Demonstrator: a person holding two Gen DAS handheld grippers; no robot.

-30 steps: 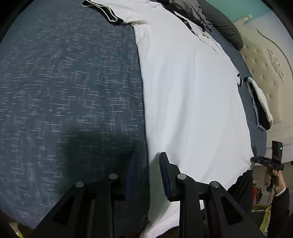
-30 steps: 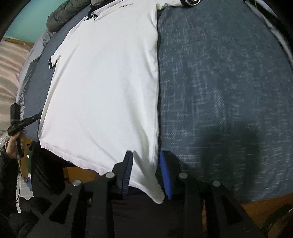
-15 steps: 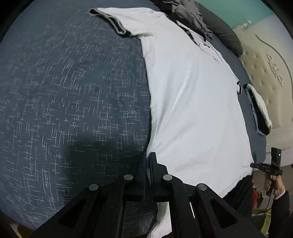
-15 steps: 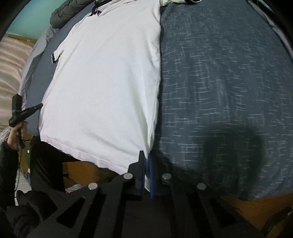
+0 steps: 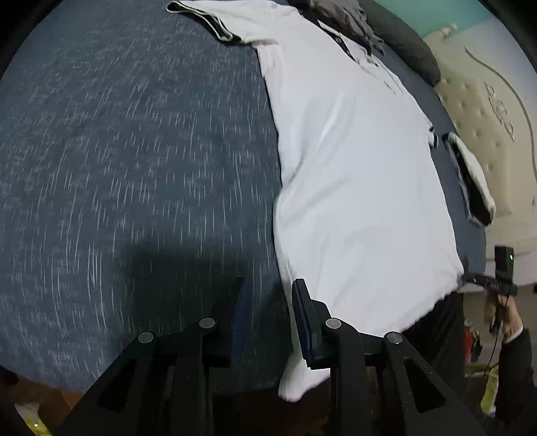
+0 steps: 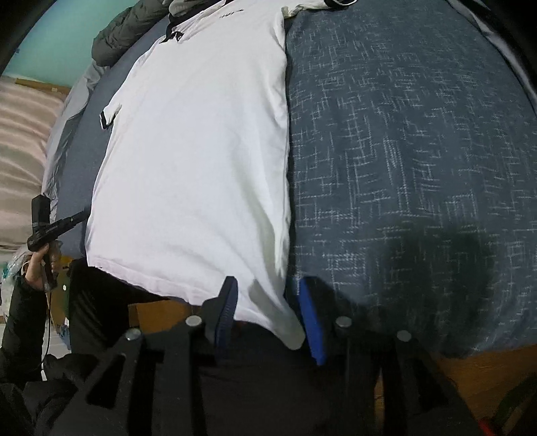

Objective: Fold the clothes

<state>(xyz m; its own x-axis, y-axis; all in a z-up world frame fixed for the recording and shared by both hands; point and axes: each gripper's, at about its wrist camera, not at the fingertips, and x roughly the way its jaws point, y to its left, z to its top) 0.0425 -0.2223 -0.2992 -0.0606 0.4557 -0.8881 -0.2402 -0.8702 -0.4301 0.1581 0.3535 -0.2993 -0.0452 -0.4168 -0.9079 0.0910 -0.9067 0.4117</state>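
Polo shirt (image 5: 355, 187), white with dark-trimmed sleeves and placket, lies flat and face up along one side of a bed, over a dark blue cross-hatched bedspread (image 5: 134, 167), hem toward both cameras and hanging a little past the bed edge

Left gripper (image 5: 268, 322): jaws apart, nothing between them. Hem corner (image 5: 295, 382) droops just below and beside its inner finger (image 5: 303, 322); contact not certain

Right gripper (image 6: 265, 308): jaws apart, straddling the other hem corner (image 6: 268, 312). Cloth sits in the gap, not pinched

Step in hand, as I judge it: taking both hem corners for a bottom-to-collar fold. To do it well:
- close each jaw on both layers, right at the side seam
- push in deep enough that the corner cannot slip out
- left gripper needs to shift toward the shirt first, since the corner sits off to its side
- lift both together, level, keeping the hem taut so no crease runs across the body

View differences:
- left wrist view alone shows a folded dark and white garment (image 5: 470, 187) lying beyond the far edge of the shirt, a cream tufted headboard (image 5: 483, 110), and the near sleeve (image 5: 204, 16) spread out on the bedspread
- right wrist view alone shows striped bedding (image 6: 23, 141) far left and the chest lettering (image 6: 231, 13)
- both show grey clothes (image 5: 339, 13) past the collar, teal wall behind
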